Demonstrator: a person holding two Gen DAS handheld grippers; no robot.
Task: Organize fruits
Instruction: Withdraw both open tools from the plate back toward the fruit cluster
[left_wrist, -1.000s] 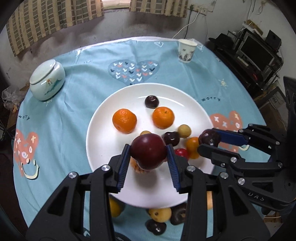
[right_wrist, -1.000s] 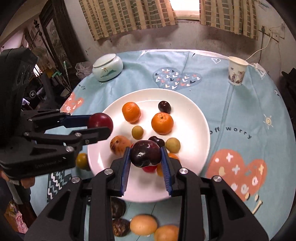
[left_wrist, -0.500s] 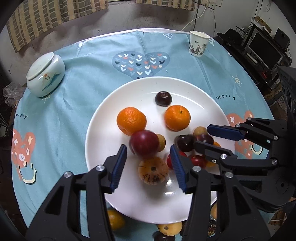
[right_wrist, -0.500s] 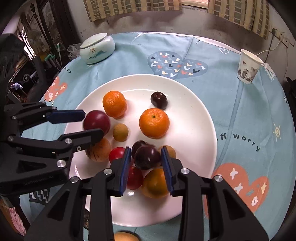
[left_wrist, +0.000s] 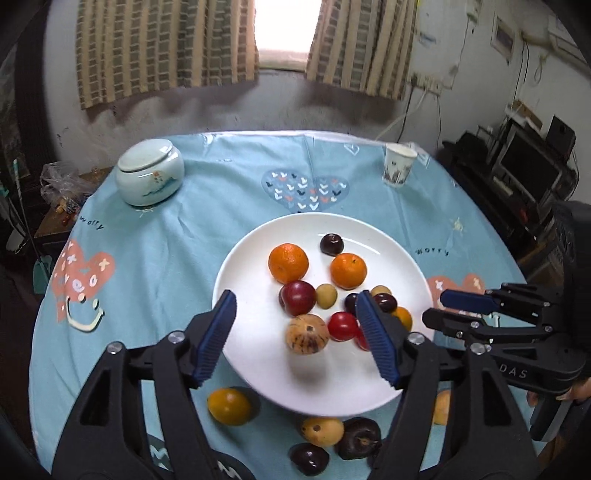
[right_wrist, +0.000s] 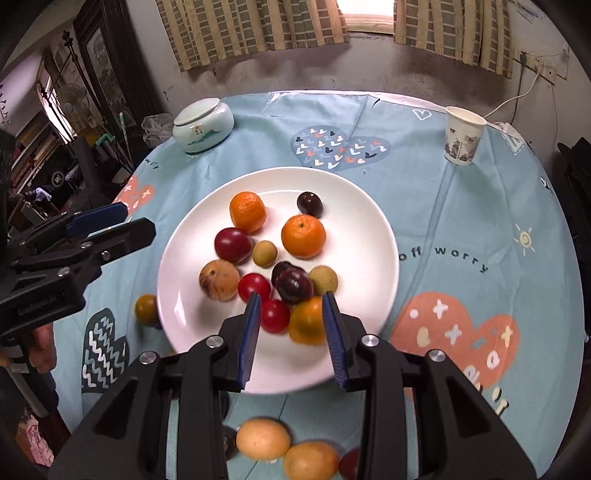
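Observation:
A white plate (left_wrist: 251, 362) (right_wrist: 362, 229) on the blue cloth holds two oranges (left_wrist: 288, 262), cherry tomatoes and several small fruits. The red plum (left_wrist: 297, 297) (right_wrist: 232, 245) lies free on the plate. My left gripper (left_wrist: 295, 295) (right_wrist: 138, 221) hovers above it; its jaws are opening wide and grip nothing. The dark plum (right_wrist: 293, 284) (left_wrist: 384, 302) rests among the fruit just past the tips of my right gripper (right_wrist: 291, 299) (left_wrist: 436, 306). Its jaws stand a little apart with nothing between the pads.
Loose fruit lies on the cloth near the plate's front rim: a yellow-orange one (left_wrist: 229, 405), a tan one (left_wrist: 322, 430) and two dark ones (left_wrist: 358, 437). A lidded ceramic jar (left_wrist: 150, 177) stands far left and a paper cup (left_wrist: 397, 166) far right.
The left gripper let the red plum go onto the plate, spread its jaws and drew back upward. The right gripper set the dark plum among the fruit and pulled back from it.

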